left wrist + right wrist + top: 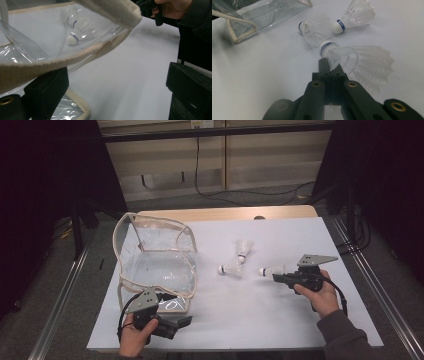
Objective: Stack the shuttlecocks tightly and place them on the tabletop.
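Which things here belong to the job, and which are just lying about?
In the job:
- white feather shuttlecock pinched in right gripper
- two loose white shuttlecocks
- clear plastic bag with beige trim, rim across left gripper

Lying about:
- black cable on floor

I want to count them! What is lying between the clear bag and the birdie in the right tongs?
Two more shuttlecocks lie on the white table between the clear bag and the held shuttlecock, seen in the high view.

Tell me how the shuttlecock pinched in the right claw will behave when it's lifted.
The shuttlecock looks very light, a thin feather skirt on a small cork, so it should lift easily. The right claw pinches only the skirt's edge, so the feathers may bend or slip. Set down, it would probably roll in an arc.
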`<action>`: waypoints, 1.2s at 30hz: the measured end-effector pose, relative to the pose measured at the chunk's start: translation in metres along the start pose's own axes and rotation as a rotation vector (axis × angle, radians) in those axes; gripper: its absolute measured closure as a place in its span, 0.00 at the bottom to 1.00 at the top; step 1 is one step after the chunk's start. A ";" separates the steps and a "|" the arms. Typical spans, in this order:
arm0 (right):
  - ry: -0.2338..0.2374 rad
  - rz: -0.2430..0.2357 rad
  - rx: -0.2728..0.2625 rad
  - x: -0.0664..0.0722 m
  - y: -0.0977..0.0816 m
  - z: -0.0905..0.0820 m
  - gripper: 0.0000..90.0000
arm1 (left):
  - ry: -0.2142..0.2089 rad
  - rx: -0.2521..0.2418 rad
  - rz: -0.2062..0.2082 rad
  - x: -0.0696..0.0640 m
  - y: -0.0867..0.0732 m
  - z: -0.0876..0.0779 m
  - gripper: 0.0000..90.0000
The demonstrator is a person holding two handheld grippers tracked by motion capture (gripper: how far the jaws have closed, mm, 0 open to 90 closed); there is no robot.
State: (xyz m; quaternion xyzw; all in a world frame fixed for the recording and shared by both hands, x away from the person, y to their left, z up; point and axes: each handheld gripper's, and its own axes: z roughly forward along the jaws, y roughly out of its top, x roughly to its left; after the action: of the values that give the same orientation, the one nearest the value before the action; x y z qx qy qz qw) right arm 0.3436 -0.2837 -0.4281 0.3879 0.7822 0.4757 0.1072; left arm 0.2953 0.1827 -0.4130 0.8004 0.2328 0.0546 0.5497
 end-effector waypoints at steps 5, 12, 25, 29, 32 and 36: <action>0.003 -0.001 0.003 0.000 0.001 0.002 1.00 | 0.000 0.000 0.000 0.000 0.000 0.000 0.05; -0.001 -0.009 0.004 0.001 0.004 0.004 1.00 | 0.000 -0.002 0.002 0.000 0.000 0.000 0.05; 0.006 -0.012 -0.003 0.003 0.012 0.011 1.00 | -0.002 -0.001 0.002 0.000 0.000 0.000 0.05; 0.008 -0.012 0.003 0.002 0.011 0.014 1.00 | -0.002 -0.001 0.001 0.000 0.000 0.000 0.05; 0.008 -0.010 0.001 0.002 0.011 0.015 1.00 | -0.003 -0.002 0.001 0.000 0.000 0.000 0.05; 0.011 -0.013 0.002 0.001 0.012 0.018 1.00 | -0.002 -0.001 0.001 0.000 0.000 0.000 0.05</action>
State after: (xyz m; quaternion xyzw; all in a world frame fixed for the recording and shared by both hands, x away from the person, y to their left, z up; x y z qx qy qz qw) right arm 0.3580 -0.2684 -0.4275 0.3804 0.7857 0.4762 0.1055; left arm 0.2951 0.1828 -0.4133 0.8003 0.2319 0.0544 0.5503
